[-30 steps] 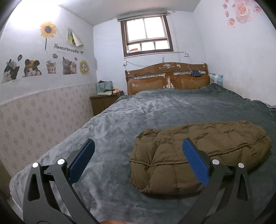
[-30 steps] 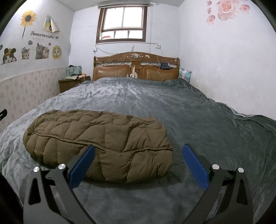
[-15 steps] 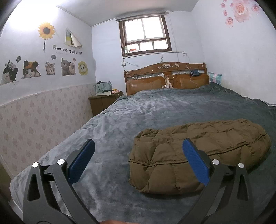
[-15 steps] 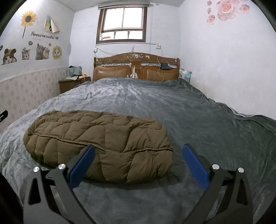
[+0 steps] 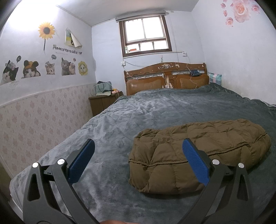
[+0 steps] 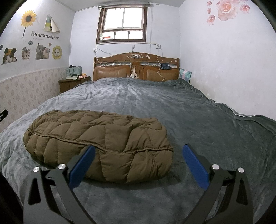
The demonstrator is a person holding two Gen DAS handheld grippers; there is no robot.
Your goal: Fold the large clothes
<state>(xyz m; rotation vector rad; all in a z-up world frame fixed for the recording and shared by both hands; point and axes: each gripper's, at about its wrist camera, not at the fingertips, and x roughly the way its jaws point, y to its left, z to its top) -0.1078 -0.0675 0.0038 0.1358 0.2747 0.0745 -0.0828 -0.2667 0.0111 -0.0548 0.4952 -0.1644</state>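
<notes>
Grey bed point(image 5: 163, 110) point(image 6: 155, 100) filling the room from near edge to far wall, cover creased, spread flat.

Wooden headboard point(image 5: 165, 75) point(image 6: 136, 65) at the far end, under a window point(image 5: 146, 37) point(image 6: 122, 23); white cables hanging down its front.

Brown quilted jacket point(image 5: 198, 151) point(image 6: 96, 144) folded into a long padded bundle, lying crosswise on the near part of the bed. Right of centre in the left wrist view, left of centre in the right wrist view. Seam running along its near side.

Nightstand point(image 5: 103, 103) point(image 6: 72, 84) in the far left corner beside the bed, bag and small items on top.

Cat stickers point(image 5: 46, 69) point(image 6: 39, 51) and a sunflower point(image 5: 45, 31) point(image 6: 28, 18) on the left wall; pink rose stickers point(image 5: 239, 10) point(image 6: 226, 8) high on the right wall.

Left gripper point(image 5: 138, 160) above the near bed edge, jaws spread wide, nothing between the blue pads; right pad overlapping the jacket's left end in view, contact impossible to tell.

Right gripper point(image 6: 138, 162) likewise wide apart and holding nothing; left pad in front of the jacket's near edge, right pad over bare cover, contact impossible to tell.
</notes>
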